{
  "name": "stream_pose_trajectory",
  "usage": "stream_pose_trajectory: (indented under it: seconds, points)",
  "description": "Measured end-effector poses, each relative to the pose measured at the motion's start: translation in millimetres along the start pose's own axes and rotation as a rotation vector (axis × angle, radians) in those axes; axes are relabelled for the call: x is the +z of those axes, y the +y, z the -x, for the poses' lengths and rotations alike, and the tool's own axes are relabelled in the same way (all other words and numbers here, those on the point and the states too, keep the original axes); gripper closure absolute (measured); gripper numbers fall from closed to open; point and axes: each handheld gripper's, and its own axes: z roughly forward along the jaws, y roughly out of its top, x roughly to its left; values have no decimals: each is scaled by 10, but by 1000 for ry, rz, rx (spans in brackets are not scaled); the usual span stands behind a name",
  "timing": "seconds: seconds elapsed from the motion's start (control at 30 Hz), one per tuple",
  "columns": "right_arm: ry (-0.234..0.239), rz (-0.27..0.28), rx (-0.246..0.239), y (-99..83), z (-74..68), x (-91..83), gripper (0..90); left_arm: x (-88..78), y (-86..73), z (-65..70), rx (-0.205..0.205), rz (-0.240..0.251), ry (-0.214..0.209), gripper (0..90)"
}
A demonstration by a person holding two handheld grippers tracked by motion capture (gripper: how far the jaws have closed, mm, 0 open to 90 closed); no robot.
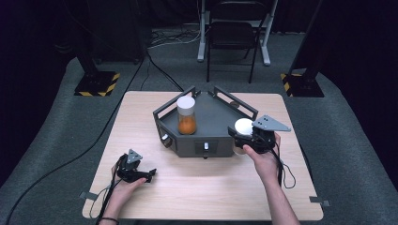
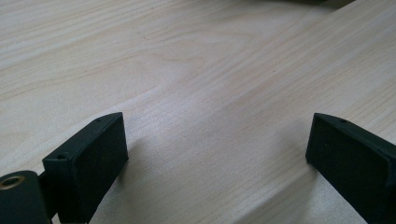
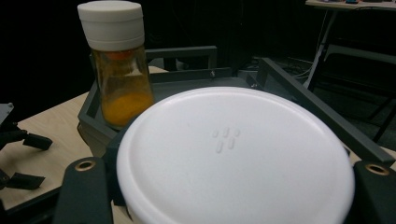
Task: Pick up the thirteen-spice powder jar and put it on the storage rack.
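Standing in the tray point(image 1: 212, 116), a white-capped jar point(image 1: 186, 115) holds orange powder.

I see the table point(image 1: 206, 187) is pale wood w/ fine grain, matt and smooth. The white lid point(image 3: 233, 154) in my right gripper point(image 1: 251, 136) looks like matt plastic, smooth, w/ small raised marks approx. at centre. The jar point(image 3: 122, 88) is clear glossy glass or plastic, I cannot tell which. The dark grey tray point(image 1: 213, 140) is matt. Left gripper point(image 2: 215, 163) pads look matt black, slightly rough
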Motion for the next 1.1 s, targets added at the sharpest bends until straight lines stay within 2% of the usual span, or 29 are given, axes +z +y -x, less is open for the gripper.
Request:
stream_pose_trajectory:
  seconds: [0.53, 0.87, 1.1]
  points:
    - [-32, 12, 1, 247, 53, 124, 297, 0, 0, 0, 0, 0, 0, 52]
    - [-38, 13, -8, 368, 35, 310, 298, 0, 0, -1, 0, 0, 0, 52]
    - [-32, 26, 3, 393, 33, 461, 298, 0, 1, 0, 0, -1, 0, 52]
